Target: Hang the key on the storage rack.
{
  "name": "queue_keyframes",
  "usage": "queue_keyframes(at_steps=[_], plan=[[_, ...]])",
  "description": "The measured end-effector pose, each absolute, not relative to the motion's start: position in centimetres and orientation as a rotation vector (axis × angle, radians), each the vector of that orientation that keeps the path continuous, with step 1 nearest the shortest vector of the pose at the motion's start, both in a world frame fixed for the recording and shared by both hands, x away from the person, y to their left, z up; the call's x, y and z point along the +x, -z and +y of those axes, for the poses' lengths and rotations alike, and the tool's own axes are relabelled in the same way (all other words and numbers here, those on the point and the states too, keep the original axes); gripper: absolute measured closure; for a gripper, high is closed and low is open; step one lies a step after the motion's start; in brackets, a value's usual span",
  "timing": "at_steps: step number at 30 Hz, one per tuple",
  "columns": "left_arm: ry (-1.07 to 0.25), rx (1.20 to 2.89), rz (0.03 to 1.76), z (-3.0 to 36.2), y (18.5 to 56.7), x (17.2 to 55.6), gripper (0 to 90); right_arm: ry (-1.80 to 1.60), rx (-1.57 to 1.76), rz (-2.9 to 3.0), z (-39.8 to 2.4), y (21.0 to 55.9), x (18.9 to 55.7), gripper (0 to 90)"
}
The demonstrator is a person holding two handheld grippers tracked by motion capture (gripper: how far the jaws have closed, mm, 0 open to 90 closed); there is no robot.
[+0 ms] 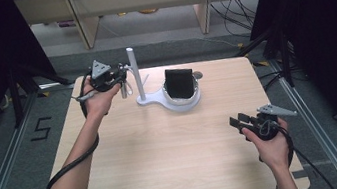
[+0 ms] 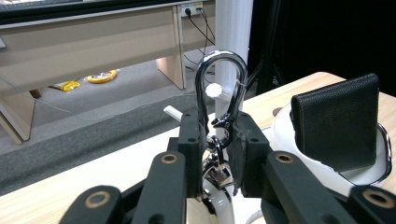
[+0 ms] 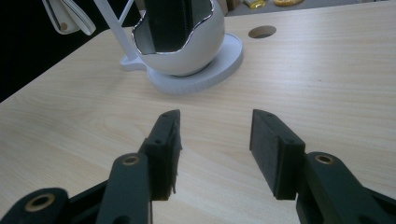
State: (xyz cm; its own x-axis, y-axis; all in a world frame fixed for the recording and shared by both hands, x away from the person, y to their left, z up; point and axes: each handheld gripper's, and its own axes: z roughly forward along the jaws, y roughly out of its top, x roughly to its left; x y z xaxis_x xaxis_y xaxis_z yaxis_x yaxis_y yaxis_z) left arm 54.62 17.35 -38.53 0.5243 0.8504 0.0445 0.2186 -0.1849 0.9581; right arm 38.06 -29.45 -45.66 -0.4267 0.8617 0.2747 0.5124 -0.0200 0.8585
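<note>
Two jaws of the left hand-held gripper (image 2: 217, 154) pinch a metal carabiner (image 2: 219, 88) (right one (image 3: 215, 149) gapes empty).

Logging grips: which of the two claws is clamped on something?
The left claw, shut on the shiny metal carabiner clip beside the white post; the right claw gapes empty over the table.

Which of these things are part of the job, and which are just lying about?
In the job:
left tongs
metal clip, gripped
white stand

Lying about:
black wallet in the bowl
right tongs, open
table
</note>
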Motion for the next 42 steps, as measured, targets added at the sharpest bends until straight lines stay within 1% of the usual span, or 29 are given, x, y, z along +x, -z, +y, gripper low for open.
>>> queue_keyframes(at_steps=[19,20,22,23,35,39,42], plan=[[-0.683,1.724,0.950,16.6,39.5,55.7,75.2,-1.419,1.450,1.931,-29.3,45.7,37.9,54.1],[-0.679,1.722,0.953,16.5,39.6,55.7,75.2,-1.432,1.497,1.926,-29.1,45.6,37.8,54.0],[-0.678,1.723,0.956,16.4,39.7,55.8,75.2,-1.436,1.501,1.924,-29.1,45.6,37.8,54.0],[-0.677,1.725,0.958,16.3,39.7,55.8,75.2,-1.418,1.450,1.931,-29.3,45.7,38.0,54.0],[-0.692,1.738,0.963,16.0,40.2,56.3,74.7,-1.415,1.452,1.939,-29.3,45.7,37.9,53.9],[-0.696,1.741,0.951,15.9,40.3,56.1,73.3,-1.432,1.465,1.940,-29.2,45.8,37.9,53.8],[-0.704,1.737,0.945,15.9,40.3,56.0,69.7,-1.427,1.460,1.937,-29.3,45.8,37.9,53.7]])
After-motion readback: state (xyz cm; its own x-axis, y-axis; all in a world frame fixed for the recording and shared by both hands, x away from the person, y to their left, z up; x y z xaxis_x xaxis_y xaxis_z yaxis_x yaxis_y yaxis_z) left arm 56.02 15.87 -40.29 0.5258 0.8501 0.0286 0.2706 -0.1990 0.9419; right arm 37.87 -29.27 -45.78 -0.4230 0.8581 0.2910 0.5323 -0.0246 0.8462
